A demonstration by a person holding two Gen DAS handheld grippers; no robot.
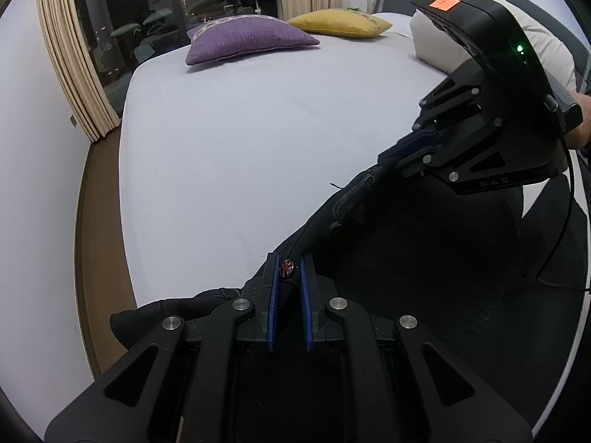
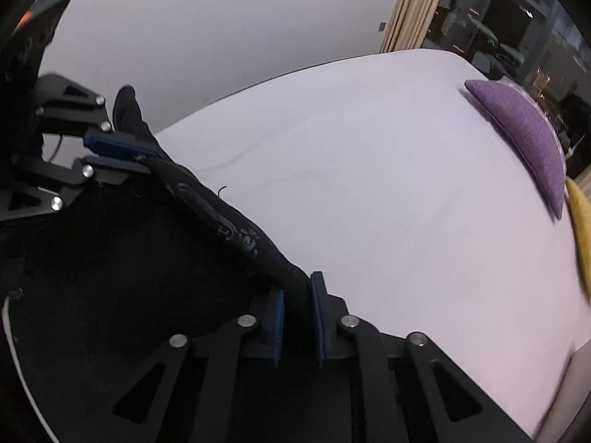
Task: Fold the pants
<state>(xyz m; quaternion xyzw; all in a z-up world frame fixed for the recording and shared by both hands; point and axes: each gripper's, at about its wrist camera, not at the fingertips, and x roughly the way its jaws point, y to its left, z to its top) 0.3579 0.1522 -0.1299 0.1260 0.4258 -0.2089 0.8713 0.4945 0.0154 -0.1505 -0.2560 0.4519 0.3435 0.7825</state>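
Black pants [image 1: 424, 258] stretched over the bed [image 1: 240, 147], waistband taut between both grippers. Left gripper [image 1: 289, 277] fingers pinching the buttoned end at 6 o'clock; right gripper [image 2: 297, 289] fingers clamped on waistband toward 2 o'clock.

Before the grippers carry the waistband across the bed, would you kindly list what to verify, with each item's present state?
1. Left gripper shut on black pants waistband: ok.
2. Right gripper shut on the waistband: ok.
3. Waistband taut between the grippers: ok.
4. Bed sheet ahead free of objects: ok.
5. Purple cushion and yellow cushion well beyond: ok.
6. Pant legs lying flat: cannot tell.
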